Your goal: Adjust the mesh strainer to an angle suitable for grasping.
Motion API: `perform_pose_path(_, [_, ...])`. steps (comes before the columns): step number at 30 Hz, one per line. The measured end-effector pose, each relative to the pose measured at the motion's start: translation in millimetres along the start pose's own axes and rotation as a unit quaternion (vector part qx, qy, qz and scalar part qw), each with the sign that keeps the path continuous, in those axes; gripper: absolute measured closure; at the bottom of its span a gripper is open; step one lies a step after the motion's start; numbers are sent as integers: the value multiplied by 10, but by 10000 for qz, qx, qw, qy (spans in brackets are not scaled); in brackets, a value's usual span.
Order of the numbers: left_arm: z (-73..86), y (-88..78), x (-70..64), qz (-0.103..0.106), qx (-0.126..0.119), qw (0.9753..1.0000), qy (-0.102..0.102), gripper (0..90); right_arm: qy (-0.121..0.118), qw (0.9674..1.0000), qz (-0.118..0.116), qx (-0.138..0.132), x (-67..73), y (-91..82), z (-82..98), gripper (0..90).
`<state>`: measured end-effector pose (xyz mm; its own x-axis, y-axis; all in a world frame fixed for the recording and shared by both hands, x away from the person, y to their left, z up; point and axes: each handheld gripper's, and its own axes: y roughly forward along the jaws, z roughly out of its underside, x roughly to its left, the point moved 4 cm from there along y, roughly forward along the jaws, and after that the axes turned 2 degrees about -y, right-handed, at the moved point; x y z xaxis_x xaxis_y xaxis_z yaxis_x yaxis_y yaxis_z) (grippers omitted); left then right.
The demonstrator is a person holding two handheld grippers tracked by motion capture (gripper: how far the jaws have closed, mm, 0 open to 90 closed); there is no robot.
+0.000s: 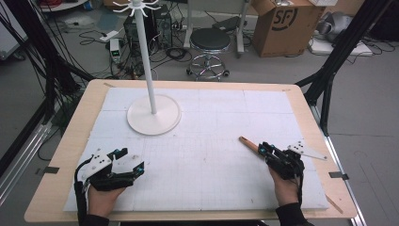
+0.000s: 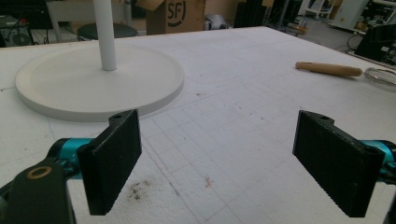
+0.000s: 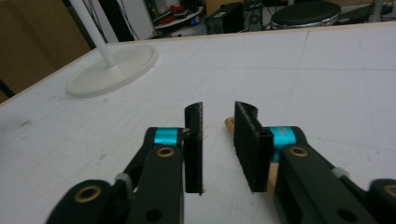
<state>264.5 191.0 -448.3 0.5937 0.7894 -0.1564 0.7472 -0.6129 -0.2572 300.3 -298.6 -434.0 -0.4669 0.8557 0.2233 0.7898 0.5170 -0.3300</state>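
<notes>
Right gripper (image 3: 218,140): I saw its jaws narrowed but apart, gap between them empty, wooden handle (image 1: 248,143) just beside one jaw, flat on the desk (image 1: 202,160) | left gripper (image 2: 233,154): jaws wide apart, nothing held, near my edge | white stand (image 1: 154,114) well apart from the handle.

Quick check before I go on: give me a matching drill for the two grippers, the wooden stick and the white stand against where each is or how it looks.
Things:
1. left gripper
2. right gripper
3. wooden stick
4. white stand

States or places:
A. stands upright at the far left of the table
B. jaws wide apart, nothing between them
C. jaws close together, a narrow gap left
D. lies flat on the right side, one end under a gripper

Pairs: 1-B, 2-C, 3-D, 4-A
</notes>
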Motion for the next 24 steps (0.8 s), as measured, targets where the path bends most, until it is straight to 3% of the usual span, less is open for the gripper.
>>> perform_pose_path(8, [5, -3, -5, -18, 21, 10000, 11, 160, 148, 9998, -35, 97, -135, 19, -53, 891])
perform_pose_path(12, [3, 5, -8, -6, 7, 10000, 16, 160, 247, 9993, -118, 254, -190, 39, -71, 892])
perform_pose_path(14, [4, 4, -5, -3, 6, 10000, 17, 159, 391, 9979, -222, 475, -229, 81, -92, 892])
perform_pose_path(19, [0, -7, -4, -4, -20, 10000, 19, 159, 550, 9965, -266, 575, -296, 136, -119, 892])
perform_pose_path(24, [0, -4, -1, -2, -15, 10000, 27, 160, 771, 9926, -264, 905, -406, 212, -128, 896])
